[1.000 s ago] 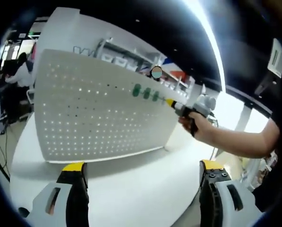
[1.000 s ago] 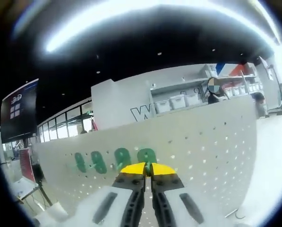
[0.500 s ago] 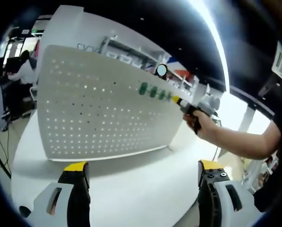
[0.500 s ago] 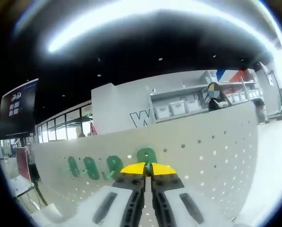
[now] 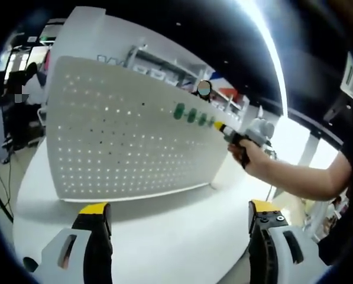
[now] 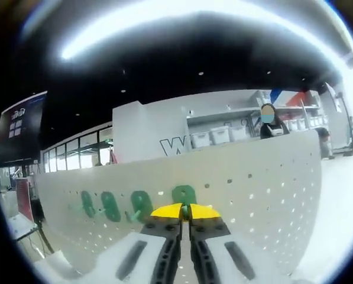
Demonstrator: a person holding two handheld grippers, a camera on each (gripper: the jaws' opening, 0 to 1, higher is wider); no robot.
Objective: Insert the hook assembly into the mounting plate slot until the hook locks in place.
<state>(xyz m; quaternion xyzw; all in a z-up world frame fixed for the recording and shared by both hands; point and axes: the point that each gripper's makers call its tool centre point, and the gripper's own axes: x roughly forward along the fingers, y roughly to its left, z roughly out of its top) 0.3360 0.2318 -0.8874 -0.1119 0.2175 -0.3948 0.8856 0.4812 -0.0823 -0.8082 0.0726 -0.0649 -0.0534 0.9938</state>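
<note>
Writing: on the white wall behind the board I read a dark outlined "W" (image 6: 171, 145); the letters after it are hidden. A dark screen (image 6: 19, 133) at 9 o'clock in the right gripper view carries small white marks too small for me to read.
Mounting plate: a white pegboard (image 5: 123, 139) standing upright on a white table (image 5: 164, 228), covered in regular rows of small holes.
Hooks: I count four green rounded hooks (image 6: 142, 203) in a row on the board's face, near its top edge; in the left gripper view they sit at about 1 o'clock (image 5: 191, 115).
Hook in hand: a sliver of green shows between my right jaws, touching the board beside the rightmost hook; its shape is hidden.
Right gripper: (image 6: 185, 212) yellow tips pinched together on that green piece, pressed at the board. In the left gripper view a hand (image 5: 250, 158) holds it against the row's end.
Left gripper: (image 5: 179, 210) jaws spread wide, nothing between them, hovering above the table in front of the board.
Background: shelves with pale bins (image 6: 220, 135) behind the board.
</note>
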